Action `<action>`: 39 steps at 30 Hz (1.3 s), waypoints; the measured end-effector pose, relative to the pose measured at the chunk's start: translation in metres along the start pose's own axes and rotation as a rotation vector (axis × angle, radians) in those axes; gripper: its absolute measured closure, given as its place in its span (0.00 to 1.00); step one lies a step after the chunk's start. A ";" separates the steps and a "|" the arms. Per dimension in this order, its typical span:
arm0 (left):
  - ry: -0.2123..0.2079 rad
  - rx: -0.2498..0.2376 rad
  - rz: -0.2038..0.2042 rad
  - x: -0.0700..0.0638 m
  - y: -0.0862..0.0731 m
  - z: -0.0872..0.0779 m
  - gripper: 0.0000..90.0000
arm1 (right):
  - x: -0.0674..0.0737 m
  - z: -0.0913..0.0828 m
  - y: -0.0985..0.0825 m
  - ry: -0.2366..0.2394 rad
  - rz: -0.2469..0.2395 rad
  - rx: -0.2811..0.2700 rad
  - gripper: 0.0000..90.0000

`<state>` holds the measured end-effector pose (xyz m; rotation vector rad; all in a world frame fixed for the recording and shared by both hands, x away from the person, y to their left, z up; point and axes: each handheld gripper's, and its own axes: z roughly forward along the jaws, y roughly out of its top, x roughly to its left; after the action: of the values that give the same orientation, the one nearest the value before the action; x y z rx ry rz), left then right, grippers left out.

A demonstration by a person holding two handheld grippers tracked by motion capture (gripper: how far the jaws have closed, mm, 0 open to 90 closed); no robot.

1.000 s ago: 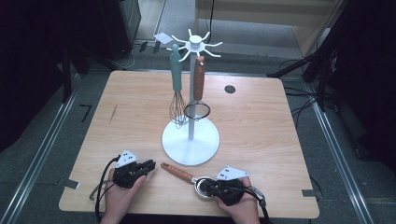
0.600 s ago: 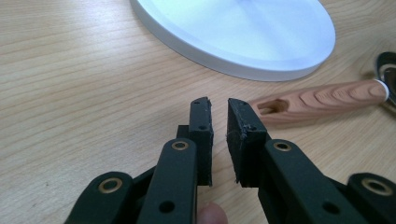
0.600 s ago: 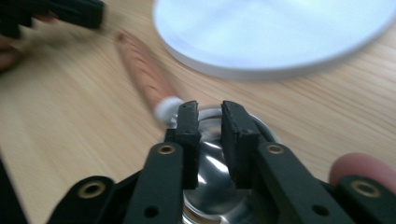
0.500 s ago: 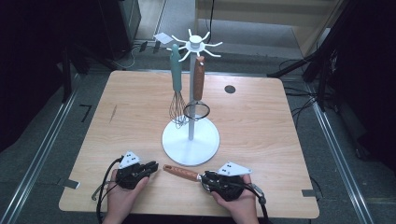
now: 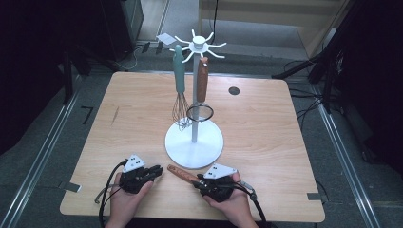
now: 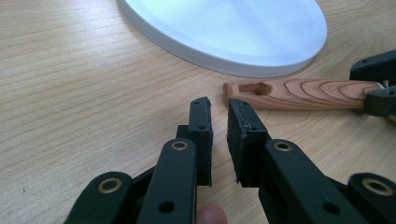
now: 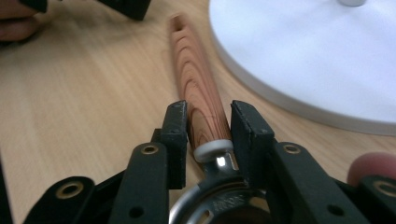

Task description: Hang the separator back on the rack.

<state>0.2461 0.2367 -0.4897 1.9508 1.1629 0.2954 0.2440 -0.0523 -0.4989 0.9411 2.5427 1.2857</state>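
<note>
Even, soft overhead light falls on the wooden table (image 5: 266, 137) in the high view, while the floor and surroundings sink into near-black dimness, and the white stand base (image 5: 194, 145) throws only a faint shadow. In the left gripper view the near jaws are sharp, the base (image 6: 233, 28) looks washed out, and the grain softens with distance. The right gripper view is warmer and blurrier: the wooden handle (image 7: 194, 88) smears at its far end, and the corners are out of focus.
</note>
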 end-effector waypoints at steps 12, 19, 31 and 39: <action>-0.018 -0.003 0.002 0.000 0.000 -0.002 0.89 | -0.010 -0.016 -0.012 0.048 -0.079 0.049 0.78; -0.019 -0.006 0.000 0.001 0.000 -0.003 0.89 | -0.022 -0.027 -0.014 0.047 -0.050 0.072 0.73; 0.000 -0.019 -0.019 0.009 0.000 -0.007 0.88 | -0.014 -0.041 0.028 0.084 -0.067 0.267 0.61; 0.022 -0.032 -0.039 0.019 0.000 -0.013 0.87 | -0.004 -0.017 0.053 0.018 -0.159 0.488 0.63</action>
<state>0.2489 0.2589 -0.4858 1.8994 1.2027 0.3138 0.2655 -0.0435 -0.4485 0.7744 2.9374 0.6414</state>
